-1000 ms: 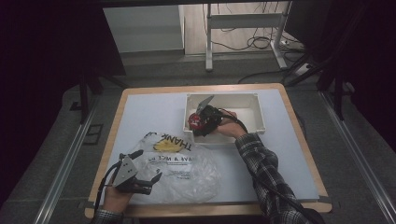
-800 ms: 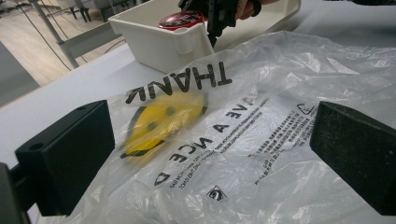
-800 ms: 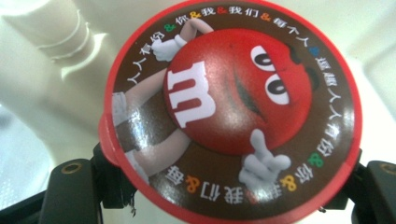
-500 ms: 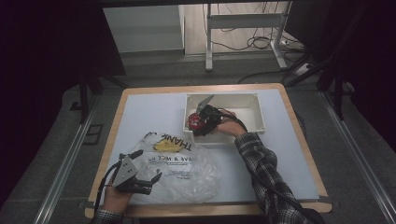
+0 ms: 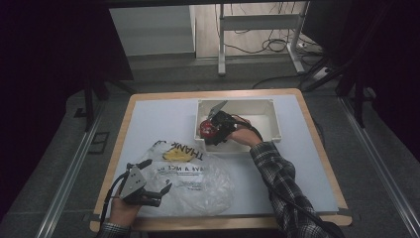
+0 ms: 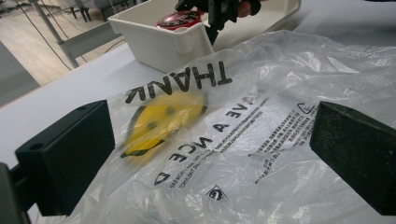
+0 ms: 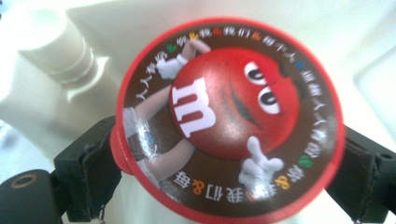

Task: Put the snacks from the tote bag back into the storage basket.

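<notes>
- The red candy container (image 7: 229,123) sits clamped between the right tool's (image 5: 216,130) jaws at its rim, over the near-left corner of the white bin (image 5: 265,111).
- The left tool (image 5: 148,186) rests wide open on the clear plastic bag (image 5: 190,176), pinching nothing; the bag lies flat on the table (image 5: 148,116), just beside the bin.
- Risk, as I judge it: the hold is on a round, smooth rim, so a tilt could let the container slip; the bag's mouth looks closed, so dropping it in may fail.
- The right gripper view shows the lid's cartoon face and print; the high view gives merely a red blob but shows the layout.
</notes>
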Available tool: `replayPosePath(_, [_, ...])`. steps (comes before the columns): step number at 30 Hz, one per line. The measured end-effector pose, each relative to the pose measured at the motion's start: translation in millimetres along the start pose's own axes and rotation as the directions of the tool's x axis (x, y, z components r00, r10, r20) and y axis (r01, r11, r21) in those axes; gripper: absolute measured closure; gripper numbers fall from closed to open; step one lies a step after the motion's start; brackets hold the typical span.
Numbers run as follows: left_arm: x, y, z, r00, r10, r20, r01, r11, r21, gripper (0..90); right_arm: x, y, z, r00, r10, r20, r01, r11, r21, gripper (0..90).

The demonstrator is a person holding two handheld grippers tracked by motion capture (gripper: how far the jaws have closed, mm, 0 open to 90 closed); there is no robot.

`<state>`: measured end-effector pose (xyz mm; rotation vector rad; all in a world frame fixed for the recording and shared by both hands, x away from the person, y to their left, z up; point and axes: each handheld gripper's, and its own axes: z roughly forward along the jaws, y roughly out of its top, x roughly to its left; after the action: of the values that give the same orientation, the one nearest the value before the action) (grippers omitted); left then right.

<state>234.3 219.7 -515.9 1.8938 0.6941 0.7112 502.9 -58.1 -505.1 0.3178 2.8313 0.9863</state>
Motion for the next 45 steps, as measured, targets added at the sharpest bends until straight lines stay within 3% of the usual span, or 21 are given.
replayPosePath(24, [-1.3, 0.0, 0.7, 1.0000, 0.008, -0.002, -0.008, 0.9999, 0.007, 0.0, 8.2, -6.9, -25.7, 0.9972, 0.070, 0.027, -0.068, 0.995, -0.067, 8.0])
replayPosePath(39, [-2.0, 0.1, 1.2, 0.9998, 0.017, -0.009, -0.017, 0.9998, 0.013, 0.0, 19.6, -10.5, -43.9, 0.9957, 0.072, 0.057, -0.065, 0.991, -0.118, 7.5])
replayPosePath(45, [-1.9, 1.1, -1.3, 0.9992, 0.023, -0.033, -0.023, 0.9997, -0.001, 0.0, 27.9, -9.3, -49.6, 0.9964, 0.057, 0.062, -0.049, 0.990, -0.133, 7.5])
